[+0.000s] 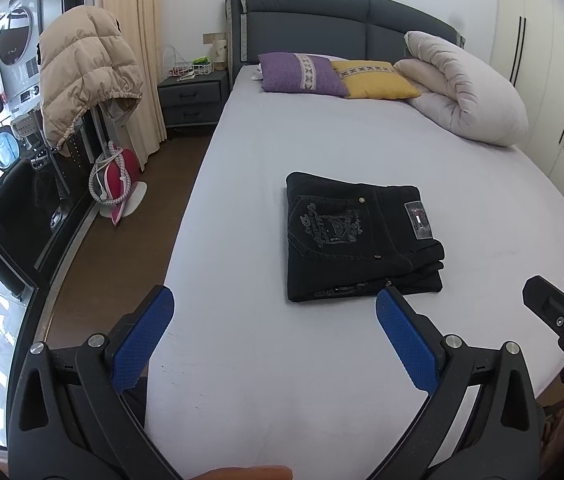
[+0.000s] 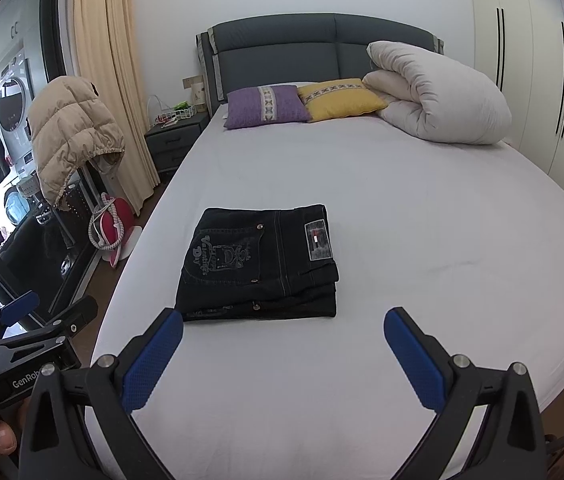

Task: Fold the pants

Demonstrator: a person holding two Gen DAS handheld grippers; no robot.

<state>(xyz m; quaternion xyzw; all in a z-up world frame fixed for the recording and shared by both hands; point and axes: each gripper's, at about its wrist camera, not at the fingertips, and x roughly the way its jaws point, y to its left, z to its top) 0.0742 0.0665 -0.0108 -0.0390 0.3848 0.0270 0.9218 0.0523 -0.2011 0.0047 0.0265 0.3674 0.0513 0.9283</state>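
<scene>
The black pants (image 1: 359, 236) lie folded into a compact rectangle on the pale bed sheet (image 1: 282, 152), back pocket embroidery and a waistband label facing up. They also show in the right wrist view (image 2: 260, 266). My left gripper (image 1: 276, 308) is open and empty, held above the bed's near end, short of the pants. My right gripper (image 2: 283, 328) is open and empty, just behind the pants' near edge. Each gripper shows at the edge of the other's view: the right gripper (image 1: 561, 300) and the left gripper (image 2: 48, 308).
A purple pillow (image 2: 268, 106), a yellow pillow (image 2: 339, 98) and a rolled white duvet (image 2: 437, 96) lie at the headboard. A nightstand (image 2: 176, 138), a beige puffer jacket (image 2: 74, 132), a red fan (image 2: 116, 226) and a mirror stand left of the bed. White wardrobes (image 2: 537, 80) stand right.
</scene>
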